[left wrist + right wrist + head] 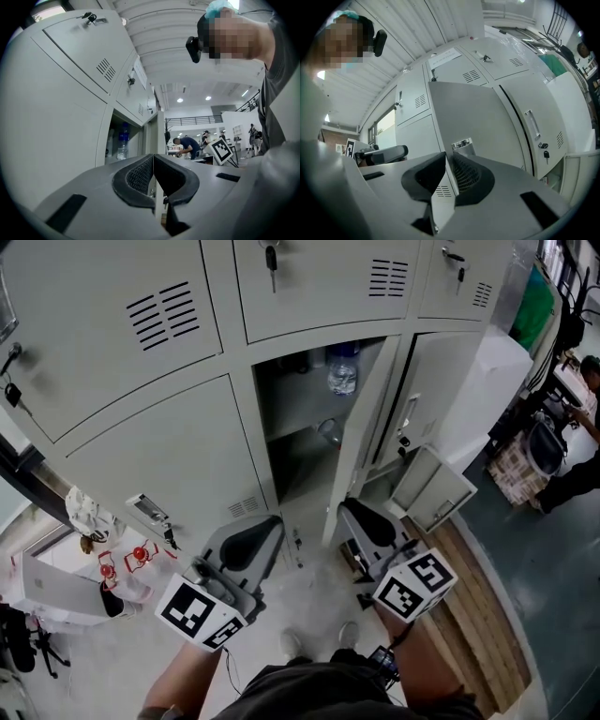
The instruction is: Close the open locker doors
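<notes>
A wall of grey lockers fills the head view. One middle locker stands open, its door [361,432] swung out toward me, with a water bottle [343,371] on the shelf inside. A smaller door [433,488] hangs open low at the right. My left gripper [267,526] is shut and empty, in front of the shut locker left of the opening. My right gripper [352,512] is also shut and empty, just below the open door's outer edge. The left gripper view shows the door's edge [160,140] and the bottle [123,140]. In the right gripper view, the door's face [478,122] lies straight ahead.
Keys hang in the upper locker doors [271,259]. A white box [52,592] and red items [122,563] lie on the floor at the left. Wooden boards [469,596] run along the right. A person [581,427] works at the far right.
</notes>
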Available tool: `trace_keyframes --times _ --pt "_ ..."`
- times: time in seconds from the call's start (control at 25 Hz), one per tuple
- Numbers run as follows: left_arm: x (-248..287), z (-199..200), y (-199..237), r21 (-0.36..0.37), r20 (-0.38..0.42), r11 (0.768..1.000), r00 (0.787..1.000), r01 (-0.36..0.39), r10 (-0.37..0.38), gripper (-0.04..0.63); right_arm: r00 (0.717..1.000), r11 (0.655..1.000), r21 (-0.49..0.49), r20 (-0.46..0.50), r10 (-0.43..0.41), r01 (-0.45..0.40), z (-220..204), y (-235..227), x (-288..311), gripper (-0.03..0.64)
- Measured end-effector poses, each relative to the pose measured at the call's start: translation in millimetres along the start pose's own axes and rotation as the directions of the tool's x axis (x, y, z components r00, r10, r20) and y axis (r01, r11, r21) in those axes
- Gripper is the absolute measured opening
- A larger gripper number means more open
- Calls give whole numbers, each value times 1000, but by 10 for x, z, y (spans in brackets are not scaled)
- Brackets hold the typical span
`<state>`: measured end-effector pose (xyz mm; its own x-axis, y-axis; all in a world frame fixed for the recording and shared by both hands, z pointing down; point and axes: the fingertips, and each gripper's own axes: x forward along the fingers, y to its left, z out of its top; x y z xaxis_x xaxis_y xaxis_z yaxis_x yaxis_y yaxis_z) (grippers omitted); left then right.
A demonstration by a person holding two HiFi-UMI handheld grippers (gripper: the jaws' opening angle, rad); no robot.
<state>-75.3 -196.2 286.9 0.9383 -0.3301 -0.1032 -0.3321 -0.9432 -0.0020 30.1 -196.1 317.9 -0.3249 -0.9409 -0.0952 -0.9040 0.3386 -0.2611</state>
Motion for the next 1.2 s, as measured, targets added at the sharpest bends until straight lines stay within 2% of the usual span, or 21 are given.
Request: trace_keyframes --times 1.2 --pt "-213 20 533 -1 9 993 993 -118 118 9 992 994 -9 -55 112 -112 -100 157 651 34"
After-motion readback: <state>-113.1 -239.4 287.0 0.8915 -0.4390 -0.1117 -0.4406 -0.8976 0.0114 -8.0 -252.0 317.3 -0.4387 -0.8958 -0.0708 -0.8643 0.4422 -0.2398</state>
